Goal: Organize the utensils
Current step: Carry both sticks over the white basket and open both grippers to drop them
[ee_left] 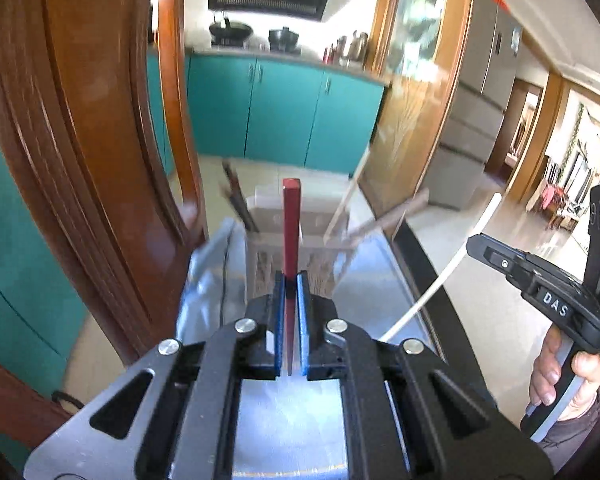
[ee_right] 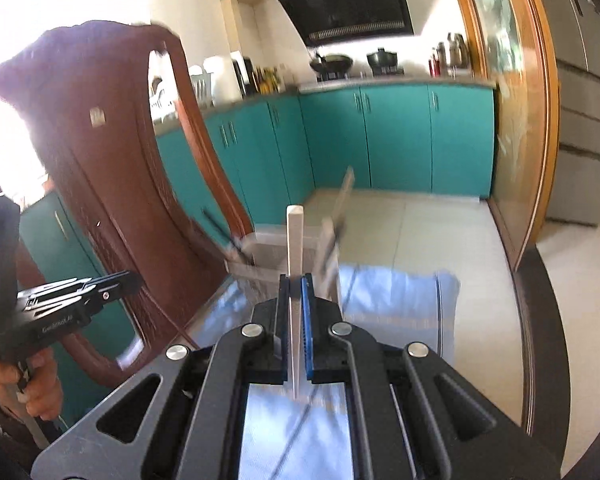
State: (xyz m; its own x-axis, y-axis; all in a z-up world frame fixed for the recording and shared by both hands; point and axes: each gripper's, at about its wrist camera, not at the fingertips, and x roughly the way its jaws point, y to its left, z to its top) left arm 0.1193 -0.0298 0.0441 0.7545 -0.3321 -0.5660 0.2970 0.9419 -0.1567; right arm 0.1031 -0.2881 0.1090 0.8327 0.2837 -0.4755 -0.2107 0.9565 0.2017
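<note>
Table: the light blue cloth (ee_right: 400,300) covers a dark-edged table top (ee_left: 424,256); a carved wooden chair (ee_left: 100,160) stands just beside it on the left.
Holder: a pale, translucent slatted utensil holder (ee_left: 268,256) stands on the cloth ahead of both grippers, with several chopsticks already leaning in it, blurred.
Left gripper (ee_left: 291,292): closed tight on a red chopstick (ee_left: 291,220), gripped near its thin end, the thick square end pointing up toward the holder.
Right gripper (ee_right: 296,296): closed on a white chopstick (ee_right: 295,240), pinched low on its shaft, the broad end upright.
Handling, as I judge it: both sticks look light, stiff and smooth, so apt to pivot or slide between the pads. A hold nearer the middle would steady them; the holder looks light enough to tip if a stick catches its rim.
Next: lower each stick, one at a time, into the holder's open top.
</note>
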